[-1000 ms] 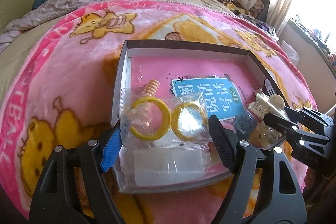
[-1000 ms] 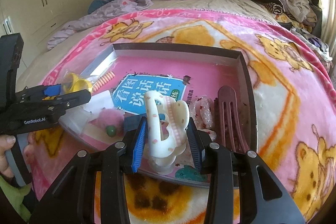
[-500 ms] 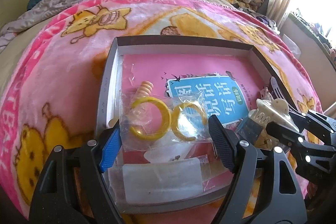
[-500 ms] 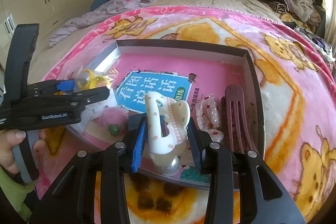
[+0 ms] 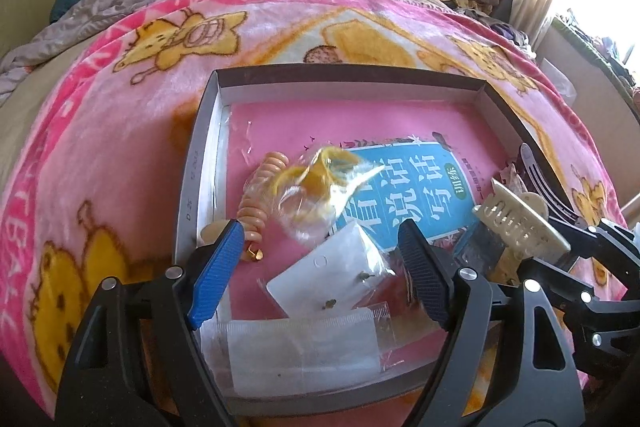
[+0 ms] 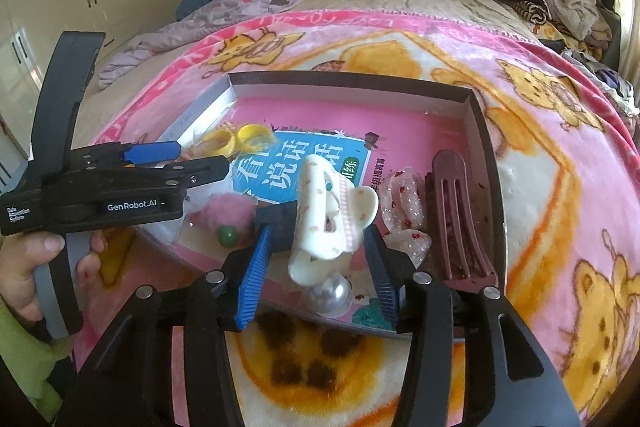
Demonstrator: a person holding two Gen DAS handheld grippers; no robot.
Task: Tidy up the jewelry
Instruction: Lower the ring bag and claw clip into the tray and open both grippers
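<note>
L gripper (image 5: 320, 259) jaws apart, R gripper (image 6: 316, 259) round cream hair claw (image 6: 332, 215).
</note>
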